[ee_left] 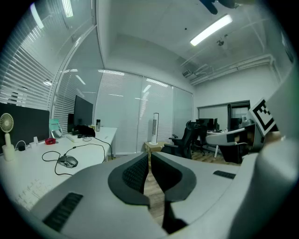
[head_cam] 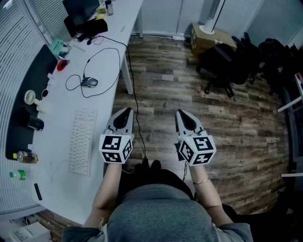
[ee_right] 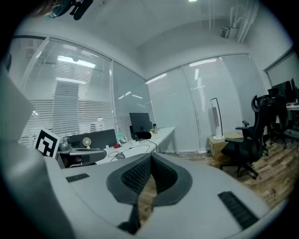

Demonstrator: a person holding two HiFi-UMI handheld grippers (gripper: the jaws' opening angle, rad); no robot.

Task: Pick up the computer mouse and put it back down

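A grey computer mouse (head_cam: 90, 82) lies on the long white desk (head_cam: 106, 56) at the left, its black cable looping around it. The mouse (ee_left: 68, 161) is also in the left gripper view, and small in the right gripper view (ee_right: 120, 156). Both grippers are held side by side over the wooden floor, to the right of the desk edge and well short of the mouse. My left gripper (head_cam: 126, 112) has its jaws together with nothing between them (ee_left: 149, 164). My right gripper (head_cam: 180, 114) is likewise shut and empty (ee_right: 152, 164).
A white keyboard (head_cam: 82, 141) lies on the desk near the left gripper. A monitor (head_cam: 78, 12), a small fan (head_cam: 30, 98), a red dish (head_cam: 62, 64) and bottles (head_cam: 23, 157) stand along the desk. Black office chairs (head_cam: 222, 66) and a cardboard box (head_cam: 206, 37) stand at the right.
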